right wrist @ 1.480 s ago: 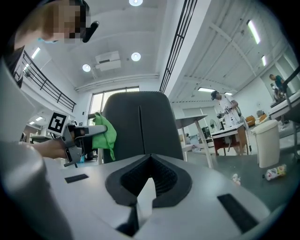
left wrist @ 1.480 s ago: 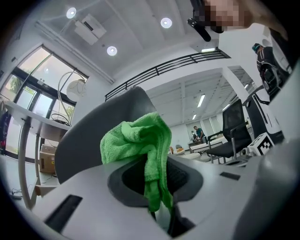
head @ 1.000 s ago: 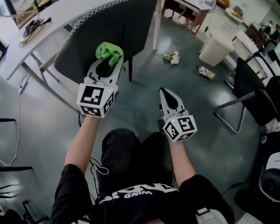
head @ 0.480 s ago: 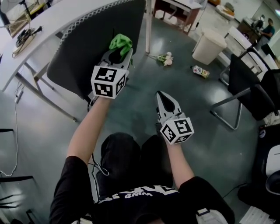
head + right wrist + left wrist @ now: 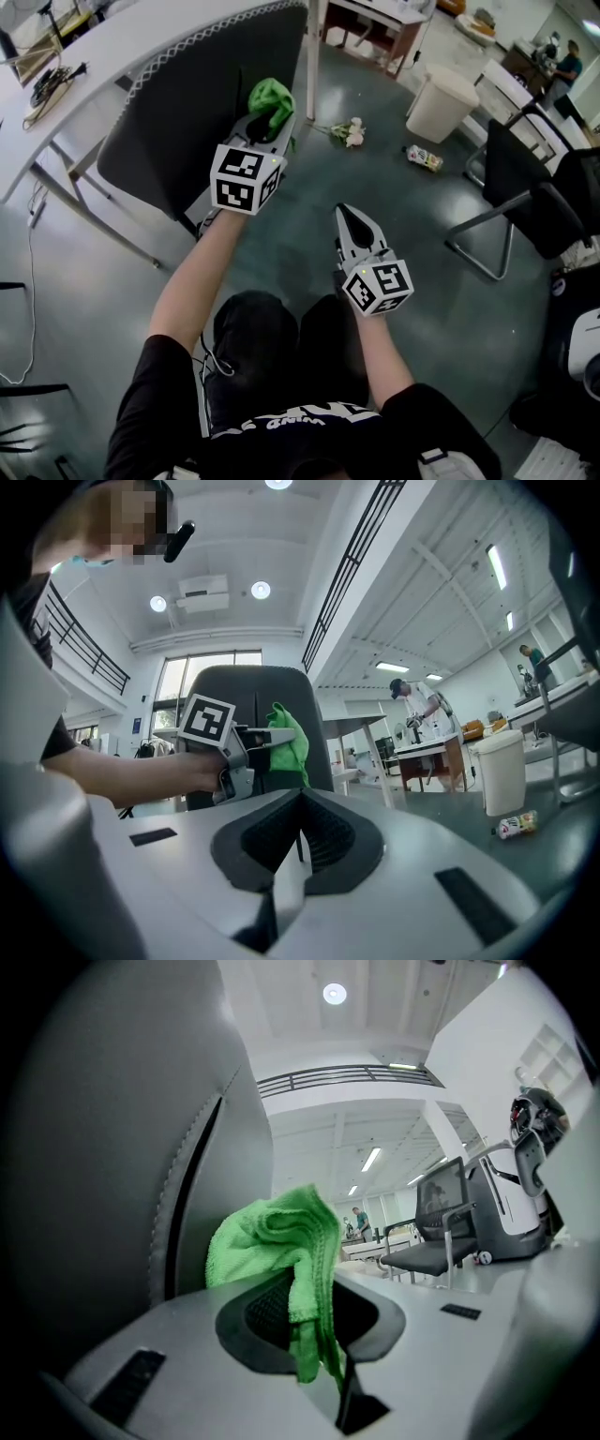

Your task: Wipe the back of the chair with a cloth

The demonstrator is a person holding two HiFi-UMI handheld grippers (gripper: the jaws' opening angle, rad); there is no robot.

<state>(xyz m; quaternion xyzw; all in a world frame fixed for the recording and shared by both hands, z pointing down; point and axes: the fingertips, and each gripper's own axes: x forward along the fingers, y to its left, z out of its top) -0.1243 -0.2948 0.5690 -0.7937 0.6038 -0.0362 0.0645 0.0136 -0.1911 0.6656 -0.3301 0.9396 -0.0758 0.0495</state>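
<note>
Two left jaws: left gripper [image 5: 314,1316] clamped on bunched green microfibre cloth [image 5: 272,1241].
Cloth handling: likely light, limp, compressible; the pinched fold suits wiping.
Cloth place: just beside dark grey padded chair back [image 5: 178,112], at its 3 o'clock.
Right gripper [image 5: 354,217]: jaws together, empty.

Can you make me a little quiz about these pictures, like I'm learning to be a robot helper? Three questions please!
1. True or false: the right gripper, the one held lower down above the person's lap, has nothing between its jaws.
2. Pick one. What is clamped in the left gripper?
A. a fluffy green cloth
B. a yellow sponge
C. a red brush
3. Fill the gap: the bunch of pale flowers lies on the shiny grey ___.

Key: 1 true; 2 A; 3 floor.
</note>
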